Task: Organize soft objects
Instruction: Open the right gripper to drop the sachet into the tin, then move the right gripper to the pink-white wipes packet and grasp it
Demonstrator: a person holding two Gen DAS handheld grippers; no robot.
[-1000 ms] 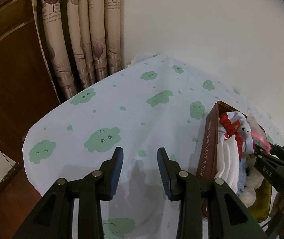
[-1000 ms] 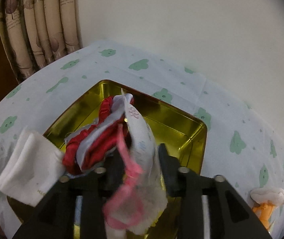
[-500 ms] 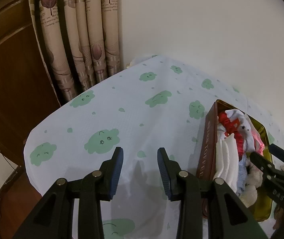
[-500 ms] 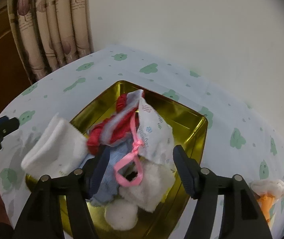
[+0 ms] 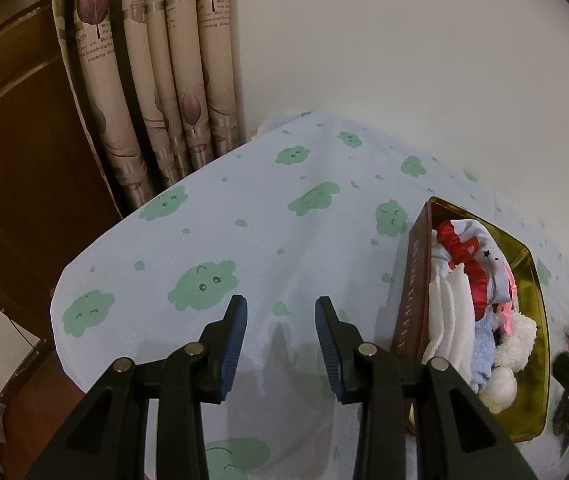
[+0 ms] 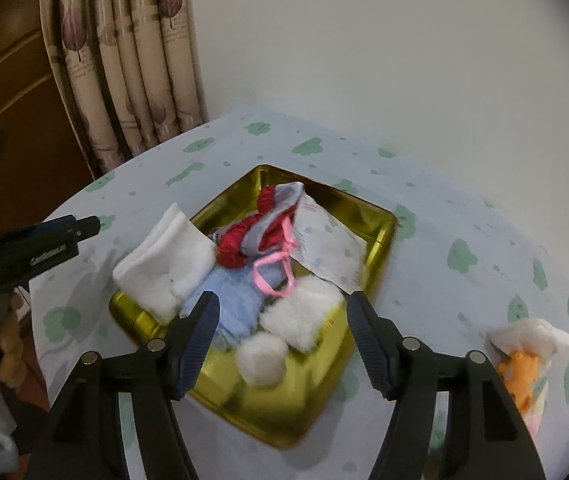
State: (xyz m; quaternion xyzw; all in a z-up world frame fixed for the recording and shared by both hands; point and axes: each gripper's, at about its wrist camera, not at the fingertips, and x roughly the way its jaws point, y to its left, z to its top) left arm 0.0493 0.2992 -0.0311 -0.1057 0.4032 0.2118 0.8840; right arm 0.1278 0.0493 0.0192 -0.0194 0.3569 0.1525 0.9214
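On the counter [image 5: 244,240], under a pale cloth printed with green cloud faces:

- Gold tin [image 6: 376,220]: open-topped, brown outer wall with lettering in the left wrist view; sits toward the wall side of the counter, to the right of the left claw.
- White folded cloth [image 6: 168,256]: propped on the tin's left rim, partly hanging over it.
- Red ruffled fabric [image 6: 240,240]: inside the tin, tangled with a grey-white garment.
- Pink cord [image 6: 272,268]: looped across the pile, resting on the light blue towel [image 6: 236,300].
- Printed white pouch [image 6: 328,252]: leaning against the tin's far right wall.
- White fluffy piece [image 6: 304,316] with a round pom-pom [image 6: 262,360]: at the tin's near corner.
- Orange and white plush toy [image 6: 524,356]: lying on the cloth outside the tin, well apart on its right; blurred.
- Left claw [image 5: 280,340]: fingers spread, nothing between them, poised over bare cloth beside the tin.
- Right claw [image 6: 282,328]: fingers spread wide and empty, above the tin's near edge, framing the fluffy piece and towel.
- Patterned curtain [image 5: 156,80]: hanging at the counter's far left corner beside a plain wall.
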